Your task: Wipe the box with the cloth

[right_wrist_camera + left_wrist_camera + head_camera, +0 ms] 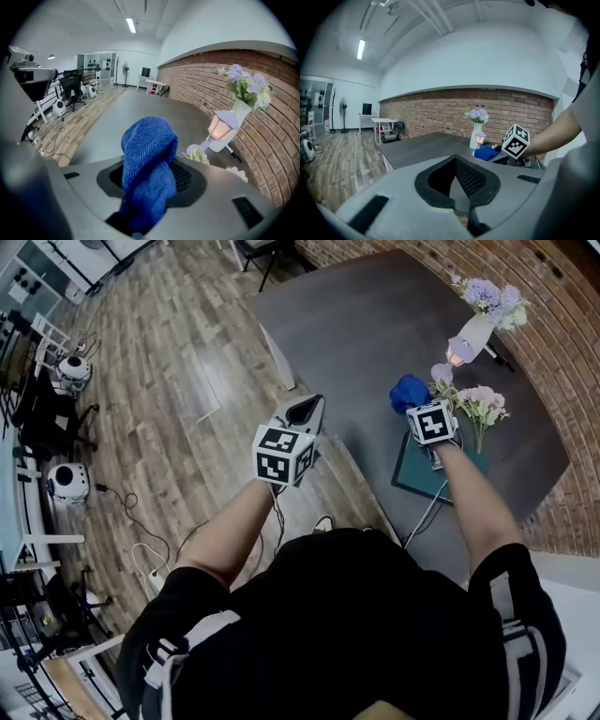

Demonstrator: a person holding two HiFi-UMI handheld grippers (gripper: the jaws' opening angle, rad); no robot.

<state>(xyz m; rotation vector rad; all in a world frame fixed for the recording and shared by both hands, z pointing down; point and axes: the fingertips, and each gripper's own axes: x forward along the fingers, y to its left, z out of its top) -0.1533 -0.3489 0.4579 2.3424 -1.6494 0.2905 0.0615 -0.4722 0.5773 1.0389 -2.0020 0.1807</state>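
A blue cloth (149, 161) is bunched up between the jaws of my right gripper (150, 176), which is shut on it. In the head view that gripper (419, 407) is over the dark grey table (366, 324), with the cloth (409, 392) sticking out ahead of it. A flat dark teal box (414, 474) lies on the table under my right forearm, behind the cloth. My left gripper (305, 414) hangs left of the table's near edge, above the wooden floor, and is shut on nothing (457, 173). The left gripper view shows the cloth (485, 153) beside the right gripper's marker cube (515, 141).
A white vase of lilac flowers (480, 313) and a small lantern (459, 351) stand at the table's far right. A loose bunch of pale flowers (483, 406) lies right of the cloth. A brick wall (562, 343) borders the table. Cables (131, 512) and equipment lie on the floor at left.
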